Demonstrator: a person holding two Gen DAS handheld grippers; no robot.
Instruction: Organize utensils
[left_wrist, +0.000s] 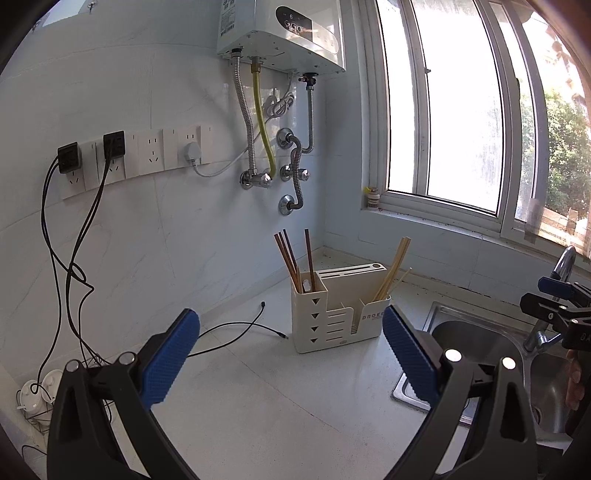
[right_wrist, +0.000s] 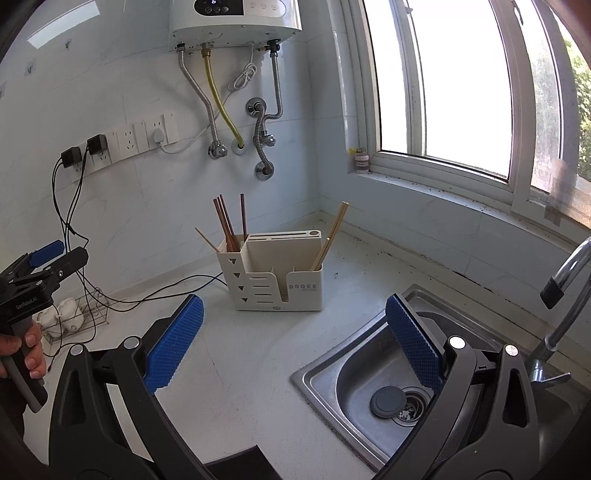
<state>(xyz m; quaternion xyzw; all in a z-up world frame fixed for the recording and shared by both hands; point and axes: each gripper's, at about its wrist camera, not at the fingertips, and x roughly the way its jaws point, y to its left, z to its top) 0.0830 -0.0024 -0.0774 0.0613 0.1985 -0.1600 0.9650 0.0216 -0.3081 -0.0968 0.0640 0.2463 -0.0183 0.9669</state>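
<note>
Left wrist view showed the cream plastic utensil holder with slotted knife block (left_wrist: 338, 319) standing upright on the pale speckled countertop (left_wrist: 258, 398), near the wall corner and just left of the stainless steel sink (left_wrist: 480, 343); dark brown wooden chopsticks (left_wrist: 291, 260) stood in its tall left compartment; light bamboo chopsticks (left_wrist: 393, 266) leaned rightward in its right compartment; thin black cable (left_wrist: 236, 328) lay on the counter left of the holder, apart from it. Left gripper (left_wrist: 291, 343) hovered above the counter in front of the holder, blue-padded fingers (left_wrist: 170, 362) spread wide, nothing between them. Right wrist view: right gripper (right_wrist: 295, 339) also wide apart and empty, over the counter edge and sink; grey drain stopper (right_wrist: 388, 401) sat in the basin; chrome faucet (right_wrist: 565, 295) at right. Behind, white wall-mounted water heater (left_wrist: 291, 33) with hoses, row of white wall sockets (left_wrist: 147, 155), window (left_wrist: 461, 110) at right.
</note>
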